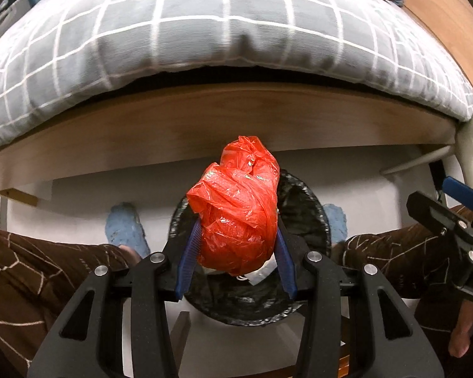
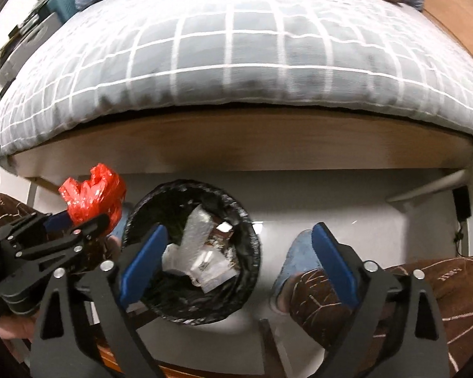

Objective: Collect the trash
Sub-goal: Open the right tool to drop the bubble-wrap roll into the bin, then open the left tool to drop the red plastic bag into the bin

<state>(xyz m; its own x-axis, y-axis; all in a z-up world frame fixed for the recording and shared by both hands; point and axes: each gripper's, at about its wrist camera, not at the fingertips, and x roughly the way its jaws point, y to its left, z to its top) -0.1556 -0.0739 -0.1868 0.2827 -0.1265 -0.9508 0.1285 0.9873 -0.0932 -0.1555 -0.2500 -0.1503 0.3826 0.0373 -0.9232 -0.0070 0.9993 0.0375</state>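
Observation:
A crumpled red plastic bag [image 1: 236, 211] is pinched between the blue pads of my left gripper [image 1: 238, 239], which hangs directly above a round bin lined with a black bag [image 1: 302, 208]. In the right wrist view the same bin [image 2: 252, 245] sits on the white floor and holds white wrappers and paper [image 2: 198, 252]. My right gripper [image 2: 236, 252] stands wide open over the bin's right side with nothing between its fingers. The left gripper [image 2: 75, 220] with the red bag [image 2: 91, 195] shows at the left of that view.
A bed with a grey checked cover [image 1: 224, 37] and a wooden frame [image 1: 224, 119] runs across behind the bin. A person's legs in brown patterned trousers [image 1: 41, 271] and blue slippers [image 2: 299, 255] flank the bin. A white metal bed post [image 2: 425, 189] stands right.

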